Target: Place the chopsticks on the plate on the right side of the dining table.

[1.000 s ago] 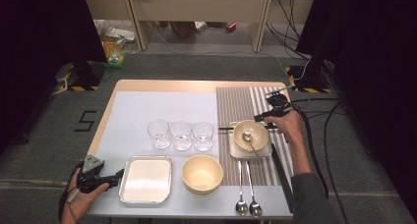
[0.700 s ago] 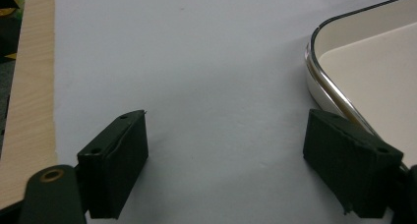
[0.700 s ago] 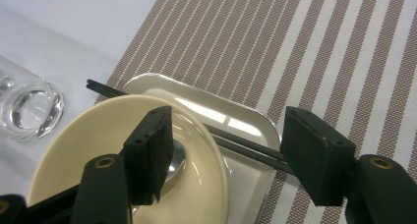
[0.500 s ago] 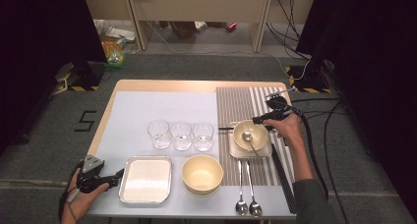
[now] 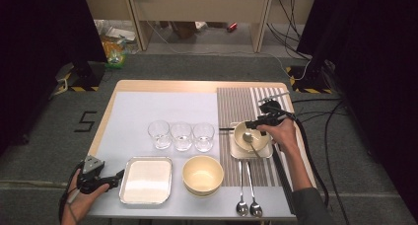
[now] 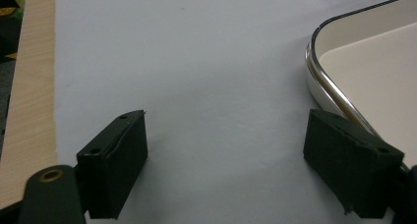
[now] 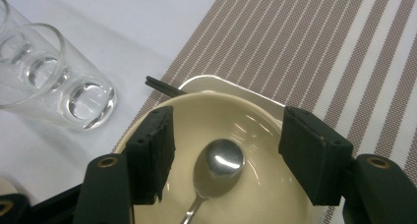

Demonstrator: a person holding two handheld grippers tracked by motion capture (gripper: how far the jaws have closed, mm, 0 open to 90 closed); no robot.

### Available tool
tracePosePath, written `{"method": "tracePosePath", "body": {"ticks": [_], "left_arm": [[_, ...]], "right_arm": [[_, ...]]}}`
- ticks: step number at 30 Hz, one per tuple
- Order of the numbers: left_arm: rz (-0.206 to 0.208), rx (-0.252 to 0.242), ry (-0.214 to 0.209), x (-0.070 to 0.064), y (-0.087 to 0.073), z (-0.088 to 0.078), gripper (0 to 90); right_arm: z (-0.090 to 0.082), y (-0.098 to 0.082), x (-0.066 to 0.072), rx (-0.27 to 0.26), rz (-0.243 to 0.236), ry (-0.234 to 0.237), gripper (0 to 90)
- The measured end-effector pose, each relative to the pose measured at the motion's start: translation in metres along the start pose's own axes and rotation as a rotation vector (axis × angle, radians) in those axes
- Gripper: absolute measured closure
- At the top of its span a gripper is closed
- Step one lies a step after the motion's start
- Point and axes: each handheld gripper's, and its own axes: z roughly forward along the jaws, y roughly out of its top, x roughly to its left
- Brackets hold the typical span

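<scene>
Three clear glasses (image 5: 181,135) stand in a row mid-table, smooth and cylindrical with thick bases. Three spoons: one shiny metal spoon (image 7: 216,167) lies with its head inside the pale bowl (image 5: 251,136), and two more spoons (image 5: 248,205) lie side by side on the striped mat (image 5: 241,104) near the front edge. Two bowls: that pale glossy one sits on a small white square plate (image 5: 235,152) at the right, and a yellowish round bowl (image 5: 203,174) sits at front centre. One rectangular tray (image 5: 146,180), cream inside with a chrome rim and rounded corners, sits front left. A thin dark stick (image 7: 164,88) pokes out from behind the pale bowl's far rim. The table (image 5: 162,87) has a light wood edge, a matte grey-white sheet on the left and the brown-and-white ribbed mat on the right. Right gripper (image 7: 223,155) hovers over the pale bowl, jaws spread with the spoon head below the gap and no pad touching it; the hand (image 5: 282,133) comes from the right, wrist bent inward. Left gripper (image 6: 226,155) sits low at the front-left corner, jaws spread wide over bare sheet, one jaw just beside the tray rim, pinching nothing; the left hand (image 5: 81,198) wraps its body.
</scene>
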Motion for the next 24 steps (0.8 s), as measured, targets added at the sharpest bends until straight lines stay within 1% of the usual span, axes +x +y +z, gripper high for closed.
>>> {"method": "tracePosePath", "body": {"ticks": [2, 4, 5, 8, 11, 13, 14, 17, 19, 24], "left_arm": [[0.0, 0.0, 0.0, 0.0, 0.0, 0.0, 16.1], [-0.001, 0.001, -0.001, 0.0, 0.0, 0.0, 16.1], [-0.001, 0.0, 0.0, 0.0, 0.0, 0.0, 16.1], [0.002, 0.001, 0.001, 0.0, 0.0, 0.0, 16.1], [0.007, 0.003, 0.001, 0.0, 0.0, 0.0, 16.1], [0.003, 0.0, 0.001, 0.0, 0.0, 0.0, 16.1], [0.002, 0.001, 0.0, 0.0, 0.0, 0.0, 16.1], [0.0, 0.0, 0.001, 0.0, 0.0, 0.0, 16.0], [0.0, 0.0, 0.001, 0.0, 0.0, 0.0, 15.9], [-0.003, 0.002, 0.0, 0.0, 0.0, 0.0, 15.7]], "right_arm": [[0.0, 0.001, 0.004, -0.005, -0.002, 0.001, 38.8], [0.001, 0.002, 0.008, -0.01, -0.016, 0.004, 38.9], [0.001, 0.002, 0.01, -0.01, -0.017, 0.002, 39.0], [0.001, 0.004, 0.016, -0.02, -0.027, 0.015, 39.3], [0.003, 0.005, 0.021, -0.031, -0.038, 0.016, 39.7], [0.004, 0.004, 0.024, -0.028, -0.036, 0.017, 39.7], [0.005, 0.004, 0.025, -0.029, -0.046, 0.017, 39.7], [0.007, 0.004, 0.029, -0.031, -0.055, 0.02, 39.7], [0.007, 0.004, 0.032, -0.034, -0.052, 0.021, 39.6], [0.009, 0.007, 0.041, -0.039, -0.07, 0.03, 39.8]]}}
